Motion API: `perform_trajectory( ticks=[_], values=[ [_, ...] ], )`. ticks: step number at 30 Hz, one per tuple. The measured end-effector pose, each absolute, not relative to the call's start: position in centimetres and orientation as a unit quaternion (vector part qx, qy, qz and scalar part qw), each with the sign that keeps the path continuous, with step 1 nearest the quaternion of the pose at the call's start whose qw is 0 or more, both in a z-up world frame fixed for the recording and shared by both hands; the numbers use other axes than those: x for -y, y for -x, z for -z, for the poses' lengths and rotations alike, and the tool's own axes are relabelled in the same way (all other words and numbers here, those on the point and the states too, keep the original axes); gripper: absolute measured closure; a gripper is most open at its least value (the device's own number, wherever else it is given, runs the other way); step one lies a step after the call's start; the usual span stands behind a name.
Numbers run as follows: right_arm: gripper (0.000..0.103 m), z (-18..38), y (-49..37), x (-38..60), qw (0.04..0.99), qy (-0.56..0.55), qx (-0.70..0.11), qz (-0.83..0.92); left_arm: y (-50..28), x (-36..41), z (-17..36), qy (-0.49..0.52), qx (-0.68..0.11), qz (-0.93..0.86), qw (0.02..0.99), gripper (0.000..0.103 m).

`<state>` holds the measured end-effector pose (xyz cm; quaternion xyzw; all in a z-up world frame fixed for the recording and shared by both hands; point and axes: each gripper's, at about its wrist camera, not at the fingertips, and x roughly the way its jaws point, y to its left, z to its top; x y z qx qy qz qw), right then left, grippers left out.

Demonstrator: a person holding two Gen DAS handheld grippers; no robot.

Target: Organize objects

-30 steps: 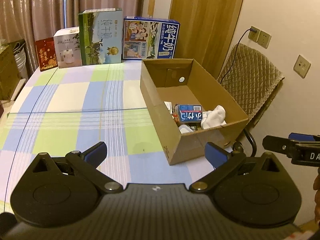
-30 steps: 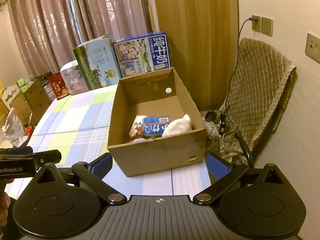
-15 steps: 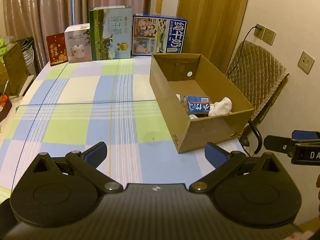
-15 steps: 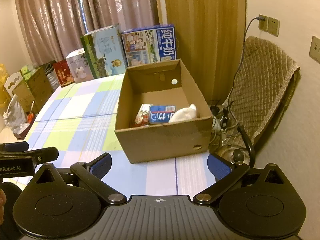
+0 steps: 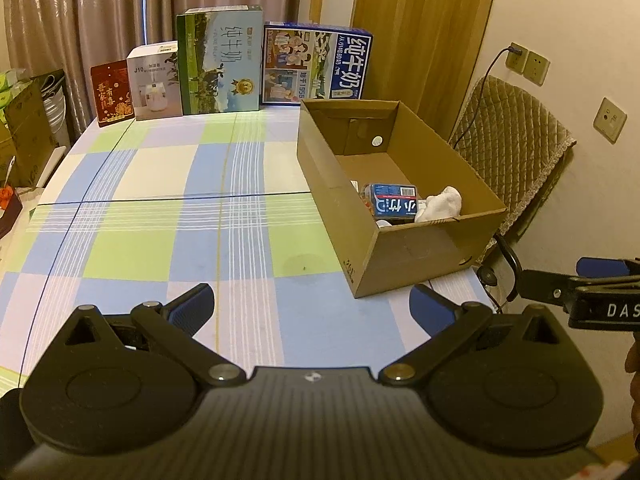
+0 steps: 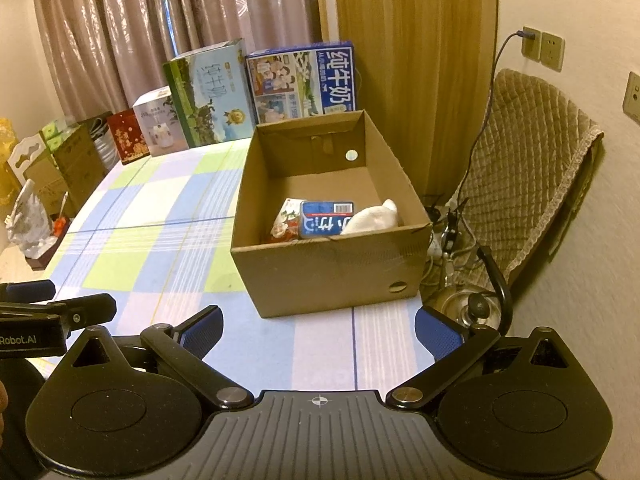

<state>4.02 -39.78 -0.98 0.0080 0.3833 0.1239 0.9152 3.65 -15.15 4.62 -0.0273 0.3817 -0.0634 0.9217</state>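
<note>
Both the left hand-held gripper (image 5: 310, 310) and the right hand-held gripper (image 6: 319, 330) gape empty before the rectangular corrugated cardboard box (image 6: 320, 272), which holds a glossy blue packet (image 6: 325, 219) and a crumpled white cloth (image 6: 374, 218).

Warm, yellowish indoor light fills the room, dim rather than bright, and the curtains (image 6: 120, 32) behind the cardboard box (image 6: 332, 268) carry soft glossy streaks. The box throws a faint shadow onto the checked tablecloth (image 5: 160, 208) just beside it. Straight lines bow outward toward the edges (fisheye, plainly), and the corners go black. Print on the cartons behind the box stays fairly sharp.
</note>
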Motion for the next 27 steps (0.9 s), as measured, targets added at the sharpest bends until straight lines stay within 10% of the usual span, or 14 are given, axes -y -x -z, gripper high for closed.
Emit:
perform_trajectory(
  ticks=[27],
  values=[
    [0.003, 1.04, -4.22, 39.69, 0.915, -0.008, -0.383, -0.125, -3.91, 15.33, -4.56, 0.031, -0.383, 0.067, 0.921, 0.001]
  ],
)
